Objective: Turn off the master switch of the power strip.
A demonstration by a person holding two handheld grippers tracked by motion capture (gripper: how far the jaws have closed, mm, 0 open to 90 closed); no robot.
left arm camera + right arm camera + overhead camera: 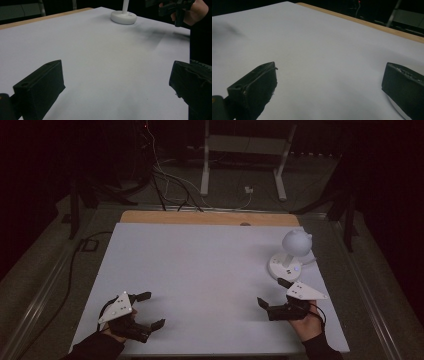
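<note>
the left gripper and right gripper hover near the worktop's front corners, fingers spread, pinching nothing. the white lamp stands by the right edge, its head cut off in the left gripper view. the room beyond is too dark to make out.

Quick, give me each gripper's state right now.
Left gripper: open, fingers wide apart, holding nothing.
Right gripper: open, fingers wide apart, holding nothing.
</note>
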